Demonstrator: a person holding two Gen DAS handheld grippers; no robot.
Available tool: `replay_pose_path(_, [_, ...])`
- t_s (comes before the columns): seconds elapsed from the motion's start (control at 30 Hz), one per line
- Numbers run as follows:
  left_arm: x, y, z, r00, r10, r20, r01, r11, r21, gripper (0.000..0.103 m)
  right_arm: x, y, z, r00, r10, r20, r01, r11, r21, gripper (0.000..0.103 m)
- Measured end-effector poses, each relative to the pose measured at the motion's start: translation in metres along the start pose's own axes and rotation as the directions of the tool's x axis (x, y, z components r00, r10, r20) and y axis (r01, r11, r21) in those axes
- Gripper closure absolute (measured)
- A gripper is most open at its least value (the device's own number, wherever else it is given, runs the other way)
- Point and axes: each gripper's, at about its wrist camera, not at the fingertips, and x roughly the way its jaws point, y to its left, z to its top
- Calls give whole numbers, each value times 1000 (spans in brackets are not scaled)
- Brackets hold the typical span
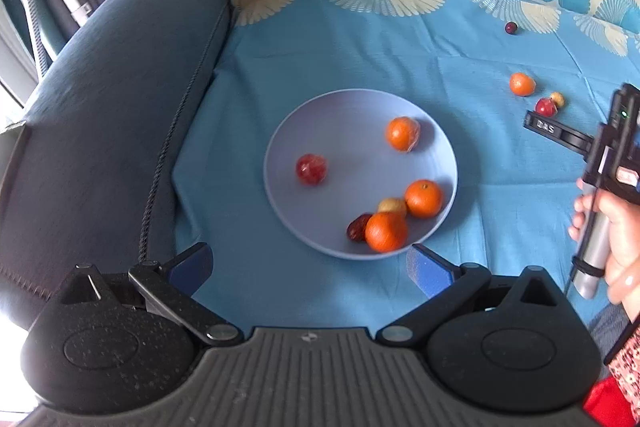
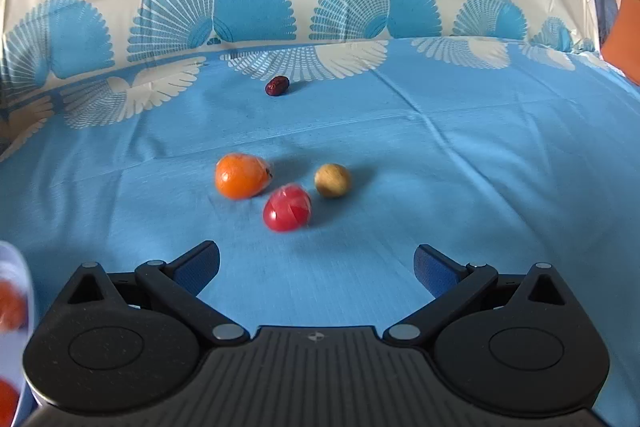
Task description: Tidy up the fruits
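- On a blue cloth with a fan pattern, spread over a couch seat, both tongs hang above the fruit with nothing in them.
- Nearest in the left wrist view, the left gripper (image 1: pixel 310 265) is released, its blue pads spread wide, hovering just short of the plate's (image 1: pixel 344 131) rim at 6 o'clock.
- The pale plate holds six fruits: an orange (image 1: pixel 386 231) at 5 o'clock touching a dark date (image 1: pixel 357 227) and a yellowish fruit (image 1: pixel 393 205), a second orange (image 1: pixel 424 198) at 4 o'clock, a third orange (image 1: pixel 403 134) at 1 o'clock, and a red fruit (image 1: pixel 311 169) at 9 o'clock.
- Nearest in the right wrist view, the right gripper (image 2: pixel 316 265) is also released and empty, aimed level along the cloth; a hand (image 1: pixel 608 227) holds its handle upright.
- Just ahead at 12 o'clock lies a loose red fruit (image 2: pixel 287 207), blurred, with a loose orange (image 2: pixel 242 175) at 11 o'clock and a tan fruit (image 2: pixel 332 180) at 1 o'clock.
- Farthest, a lone date (image 2: pixel 277 85) rests near the cloth's patterned border.
- The step in hand seems to be gathering the remaining loose fruit; next, the right tongs likely need to move forward, straddle the red fruit and close gently.
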Motion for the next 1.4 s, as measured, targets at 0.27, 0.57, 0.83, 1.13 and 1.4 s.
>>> replay_pose_path(0.27, [23, -34, 40, 999, -11, 31, 10, 1000, 20, 0, 38, 14, 13, 1000, -6, 30, 7, 1000, -15, 54])
replay_pose_path(0.57, [60, -134, 121, 969, -188, 158, 163, 974, 160, 0, 20, -56, 22, 978, -203, 53, 196, 974, 110, 70])
replay_pose_path(0.83, [146, -240, 167, 954, -299, 40, 263, 889, 376, 0, 36, -118, 19, 956, -292, -27, 289, 920, 264, 70])
replay_pose_path(1.13, [170, -267, 181, 946, -324, -9, 299, 862, 409, 60, 43, -112, 23, 955, -295, -20, 292, 928, 234, 69])
replay_pose_path(1.4, [123, -245, 158, 943, -328, 49, 284, 874, 395, 60, 32, -105, 26, 960, -270, 78, 246, 940, 236, 70])
